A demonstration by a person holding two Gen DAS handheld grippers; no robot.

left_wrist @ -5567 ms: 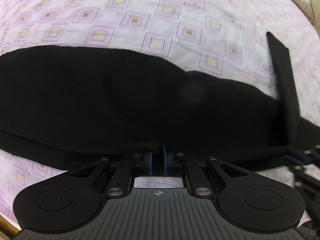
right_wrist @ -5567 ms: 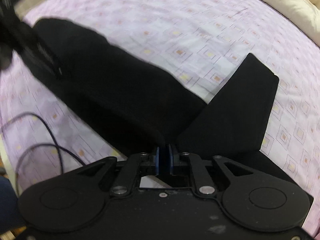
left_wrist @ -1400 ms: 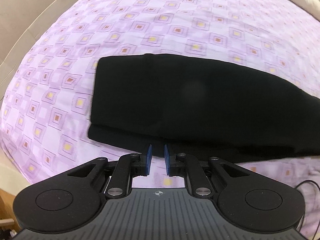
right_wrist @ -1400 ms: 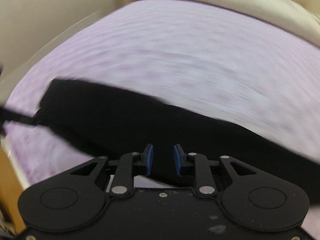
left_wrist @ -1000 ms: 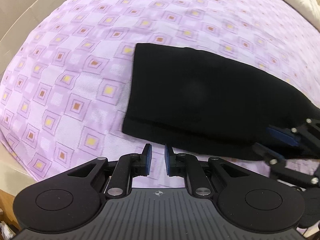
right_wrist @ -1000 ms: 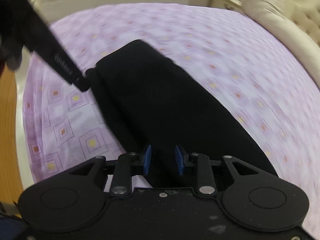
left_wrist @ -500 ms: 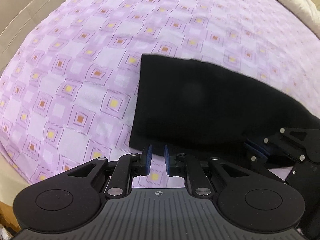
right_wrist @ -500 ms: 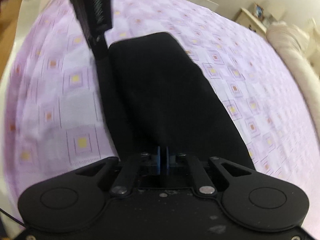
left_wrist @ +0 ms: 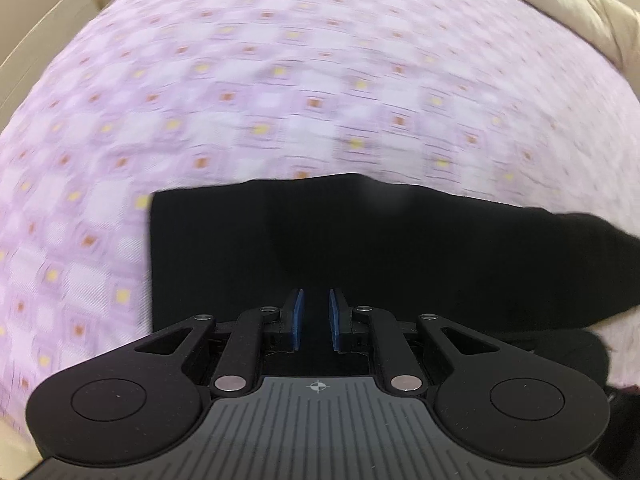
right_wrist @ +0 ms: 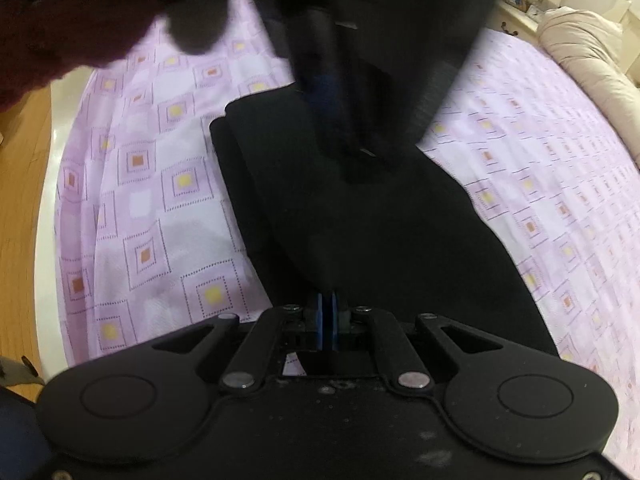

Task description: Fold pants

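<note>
The black pants (left_wrist: 380, 248) lie folded lengthwise on the purple patterned bedsheet (left_wrist: 280, 92); their end edge is at the left in the left wrist view. My left gripper (left_wrist: 314, 314) is open with its blue pads over the near edge of the pants. In the right wrist view the pants (right_wrist: 380, 232) run away from me. My right gripper (right_wrist: 327, 312) is shut on the near edge of the pants. The left gripper (right_wrist: 332, 92) shows blurred above the far end of the pants.
A beige duvet (left_wrist: 580, 12) lies at the far right of the bed and also shows in the right wrist view (right_wrist: 592, 60). The bed's white edge (right_wrist: 46, 208) and wooden floor (right_wrist: 20, 200) are at the left. A cardboard panel (left_wrist: 44, 16) stands beyond the bed's left side.
My right gripper has shut on the pants' near edge. My left gripper has moved over the end of the pants, still open, and the view is blurred from motion.
</note>
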